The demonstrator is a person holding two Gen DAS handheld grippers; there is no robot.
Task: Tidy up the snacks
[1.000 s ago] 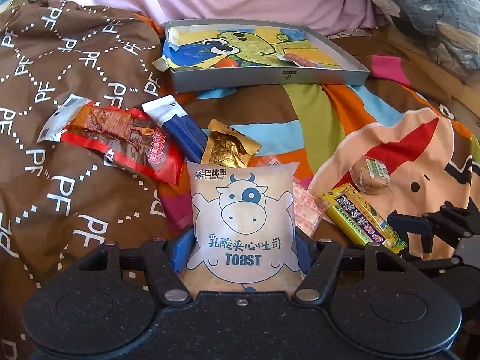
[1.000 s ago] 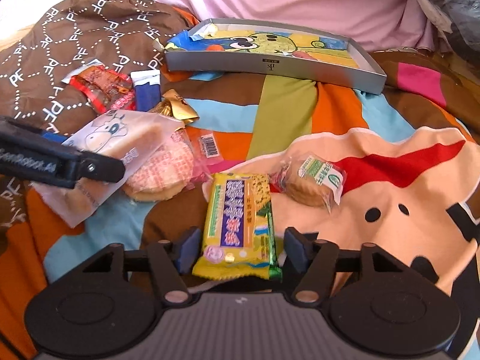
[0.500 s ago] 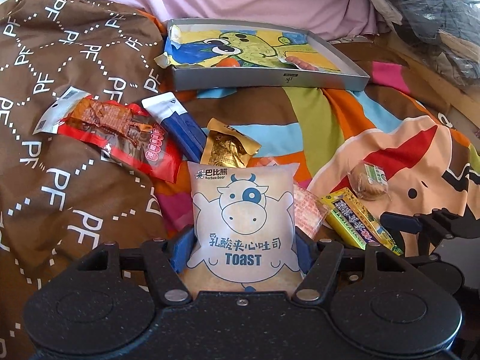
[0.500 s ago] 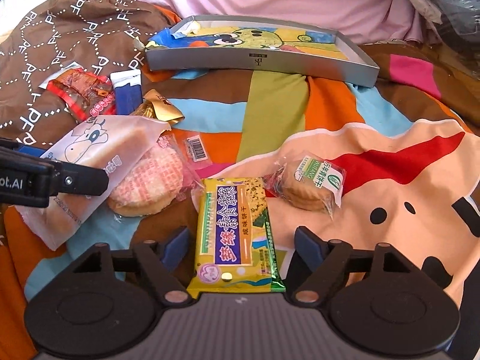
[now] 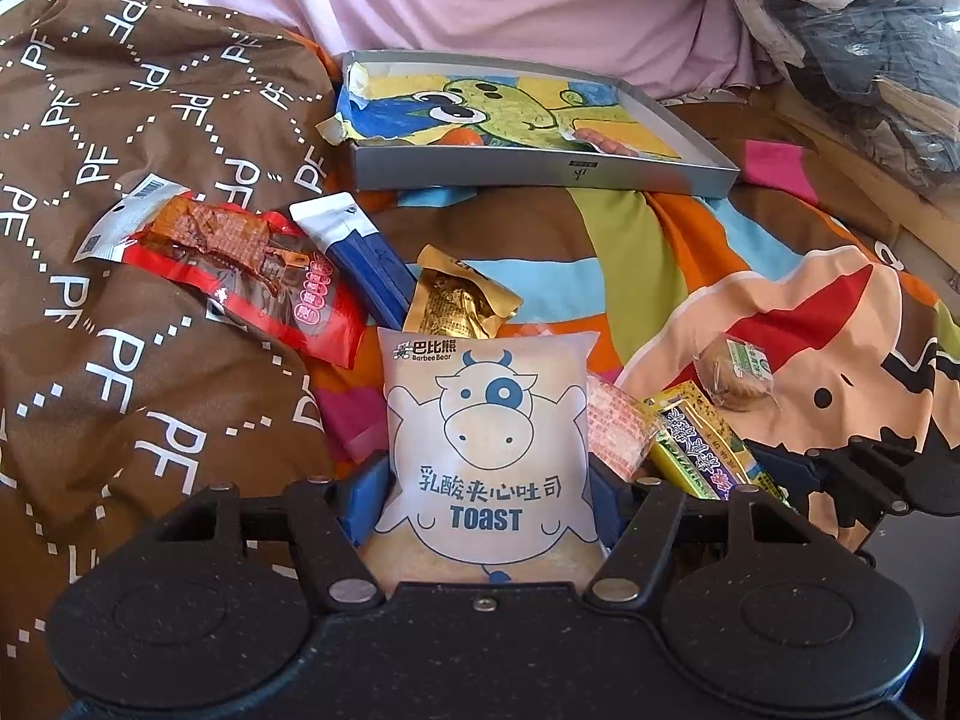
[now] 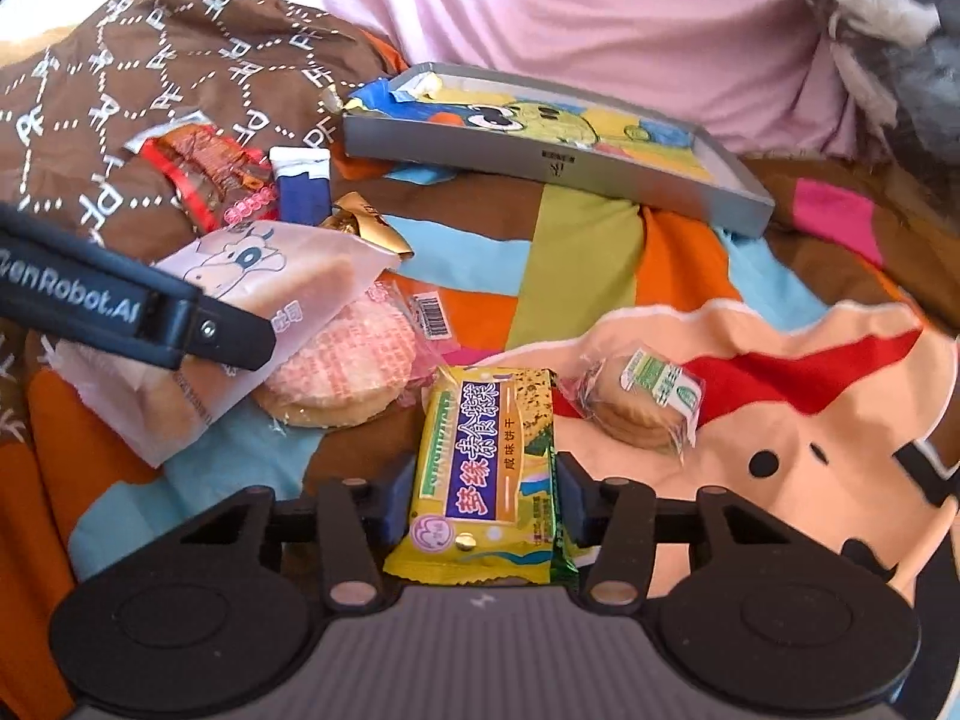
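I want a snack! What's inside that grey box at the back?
The grey box holds only a colourful cartoon picture sheet lining its bottom; no snack packets show. The near wall hides the front strip, and whatever lies under the sheet cannot be seen.

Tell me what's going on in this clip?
A person is sorting snacks on a bed with two tongs. The left tongs grip the toast pack; the right tongs have closed on the yellow cracker pack. The grey tray at the back holds only a drawing. Other snacks lie loose on the blanket.
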